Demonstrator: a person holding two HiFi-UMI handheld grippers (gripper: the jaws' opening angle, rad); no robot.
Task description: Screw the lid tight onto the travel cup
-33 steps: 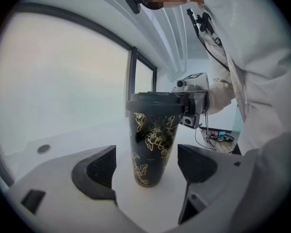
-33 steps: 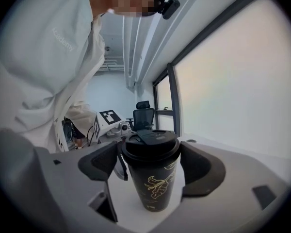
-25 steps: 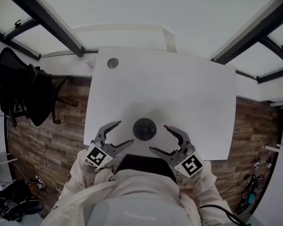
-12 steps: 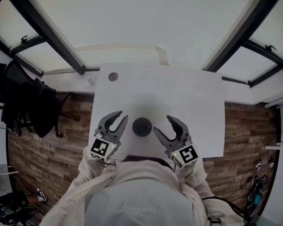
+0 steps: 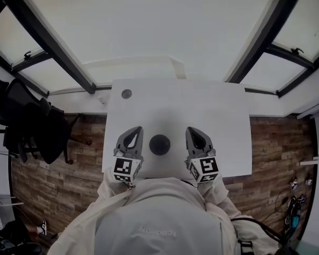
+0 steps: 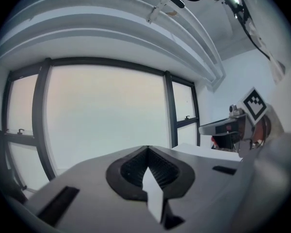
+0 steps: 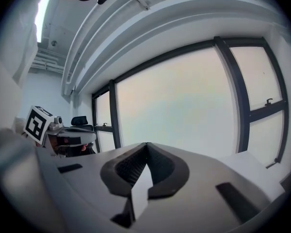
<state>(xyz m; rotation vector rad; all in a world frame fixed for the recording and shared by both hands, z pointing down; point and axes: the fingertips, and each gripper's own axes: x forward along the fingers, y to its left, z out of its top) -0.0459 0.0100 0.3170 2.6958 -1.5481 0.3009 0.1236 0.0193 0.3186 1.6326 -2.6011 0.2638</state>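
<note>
The travel cup point(image 5: 159, 144) is standing near the table's point(image 5: 218, 116) front edge, showing only as a dark disc; the left gripper point(image 5: 134, 132) and right gripper point(image 5: 194, 132) are flanking it without touching; the jaws of the 2 are clenching on nothing, having just closed, probably to avoid disturbing it.

Probably office: white desk point(image 5: 223, 116), black swivel chair point(image 5: 34, 126), large dark-framed windows point(image 6: 102, 120), wood-plank floor point(image 5: 58, 179).
</note>
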